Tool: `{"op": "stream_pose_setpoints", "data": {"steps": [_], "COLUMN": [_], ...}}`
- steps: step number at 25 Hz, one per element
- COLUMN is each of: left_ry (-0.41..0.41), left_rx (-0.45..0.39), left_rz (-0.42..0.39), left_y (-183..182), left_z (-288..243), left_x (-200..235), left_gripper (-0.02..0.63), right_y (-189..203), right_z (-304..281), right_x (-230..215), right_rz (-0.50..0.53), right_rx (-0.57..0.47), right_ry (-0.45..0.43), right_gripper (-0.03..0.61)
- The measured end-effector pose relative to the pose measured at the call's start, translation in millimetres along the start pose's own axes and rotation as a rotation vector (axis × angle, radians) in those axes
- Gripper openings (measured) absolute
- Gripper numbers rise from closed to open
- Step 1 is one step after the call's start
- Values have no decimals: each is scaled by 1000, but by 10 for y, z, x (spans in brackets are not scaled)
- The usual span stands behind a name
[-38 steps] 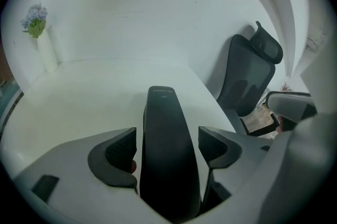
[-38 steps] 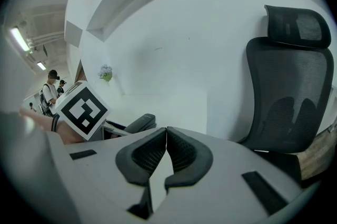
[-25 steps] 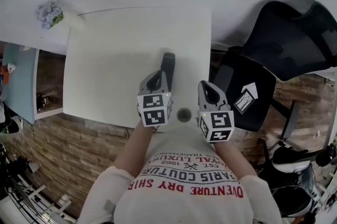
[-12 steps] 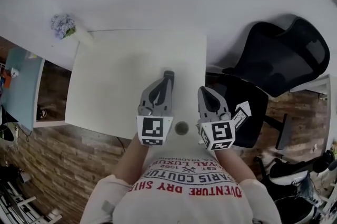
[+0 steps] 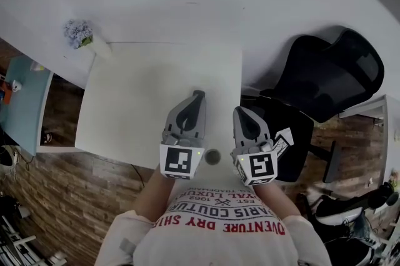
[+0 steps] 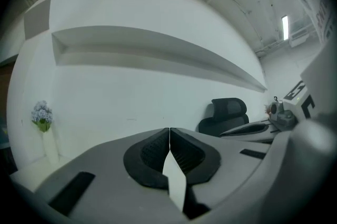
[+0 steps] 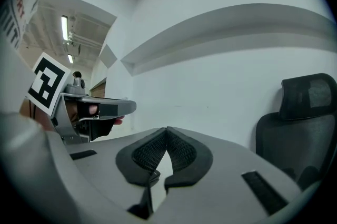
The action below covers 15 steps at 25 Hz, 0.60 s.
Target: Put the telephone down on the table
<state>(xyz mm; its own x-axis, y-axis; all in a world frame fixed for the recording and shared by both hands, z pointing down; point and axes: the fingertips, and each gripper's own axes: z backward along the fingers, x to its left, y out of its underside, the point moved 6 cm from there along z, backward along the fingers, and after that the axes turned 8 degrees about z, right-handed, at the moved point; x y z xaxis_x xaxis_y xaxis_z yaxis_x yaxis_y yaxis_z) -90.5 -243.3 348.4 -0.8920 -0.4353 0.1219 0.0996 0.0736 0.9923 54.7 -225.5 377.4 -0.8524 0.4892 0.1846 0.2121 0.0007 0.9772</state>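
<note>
I see no telephone in any view. My left gripper (image 5: pixel 198 97) hovers over the near right part of the white table (image 5: pixel 137 102), and its jaws are shut with nothing between them (image 6: pixel 169 132). My right gripper (image 5: pixel 240 112) is held beside it, just past the table's right edge, also shut and empty (image 7: pixel 167 131). Both point level at the white wall. The right gripper view shows the left gripper (image 7: pixel 84 110) to its left.
A small dark round disc (image 5: pixel 212 156) sits at the table's near edge between the grippers. A vase of pale flowers (image 5: pixel 79 34) stands at the far left corner. A black office chair (image 5: pixel 325 80) is to the right, a teal table (image 5: pixel 22 102) to the left.
Both grippers have drawn back toward the table's near edge and sit lower in the view. The head view has shifted, showing more wall. Both stay shut and empty.
</note>
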Motion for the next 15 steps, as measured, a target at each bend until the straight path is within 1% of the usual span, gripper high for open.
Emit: {"op": "stream_pose_setpoints", "data": {"steps": [3,9,15], "left_ry": [6,22,28], "left_rx": [18,21,41], "left_rz": [17,-9,2], "left_y": [21,30,56], "left_z": [29,50,57], "left_x": [23,-14,-2], "left_gripper": [25,25,25], "right_y": [-11,29,44], "right_z": [21,29,19], "right_x": [17,40,65], "right_rz": [-6,-31,-37], "right_rx": [7,29,38], "right_ry": [8,13,19], "right_gripper": [25,25,25]}}
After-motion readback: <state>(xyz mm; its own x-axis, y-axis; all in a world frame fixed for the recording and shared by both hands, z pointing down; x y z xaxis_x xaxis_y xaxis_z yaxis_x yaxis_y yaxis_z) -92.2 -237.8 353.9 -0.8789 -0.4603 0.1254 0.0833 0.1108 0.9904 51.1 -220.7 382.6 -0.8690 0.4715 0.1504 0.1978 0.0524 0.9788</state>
